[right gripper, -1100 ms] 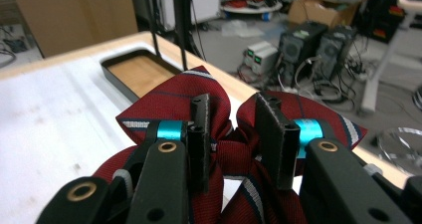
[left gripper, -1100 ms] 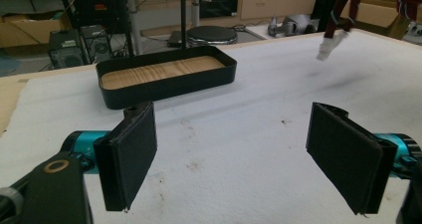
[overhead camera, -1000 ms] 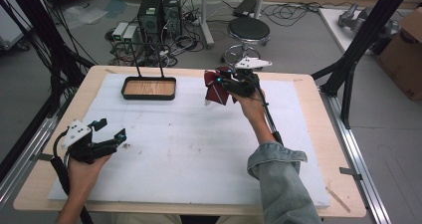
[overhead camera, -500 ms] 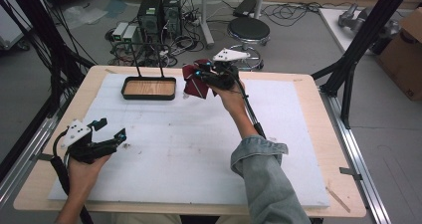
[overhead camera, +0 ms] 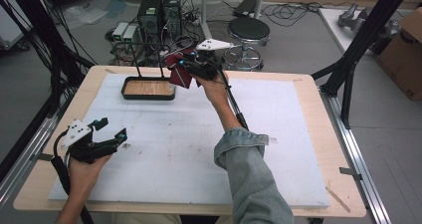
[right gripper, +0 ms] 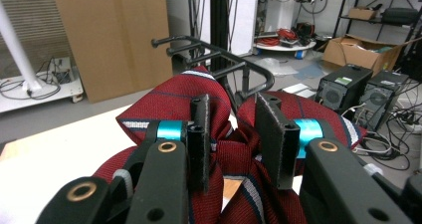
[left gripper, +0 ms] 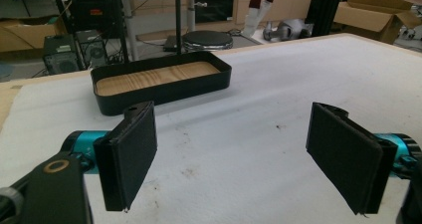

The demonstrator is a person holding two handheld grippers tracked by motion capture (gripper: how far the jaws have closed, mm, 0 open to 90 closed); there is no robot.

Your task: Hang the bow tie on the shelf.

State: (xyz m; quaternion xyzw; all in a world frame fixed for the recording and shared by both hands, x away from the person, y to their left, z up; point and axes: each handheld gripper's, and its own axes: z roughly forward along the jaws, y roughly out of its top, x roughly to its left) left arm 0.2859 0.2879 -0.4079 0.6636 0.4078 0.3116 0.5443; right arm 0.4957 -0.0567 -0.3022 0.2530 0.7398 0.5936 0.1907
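My right gripper [overhead camera: 188,67] is shut on a bunched dark red tie [overhead camera: 176,73] with navy and white stripes. It hangs in the air at the far middle of the table, just right of a black stand [overhead camera: 148,88] with a wooden base. In the right gripper view the tie [right gripper: 164,104] bulges around my right gripper [right gripper: 234,139], and the stand's black horizontal prongs [right gripper: 219,52] are close behind it. My left gripper [overhead camera: 112,134] rests near the table's front left. In its own view my left gripper [left gripper: 234,159] stands open with nothing between the pads.
The stand's tray base [left gripper: 159,79] sits at the far left of the white foam mat [overhead camera: 199,144]. Beyond the table's far edge are computer cases [overhead camera: 159,15], cables and a round stool [overhead camera: 249,30]. A black frame leg [overhead camera: 358,50] stands at the right.
My right gripper has carried the tie to the left and slightly up, nearer the stand. The left gripper has stayed in place.
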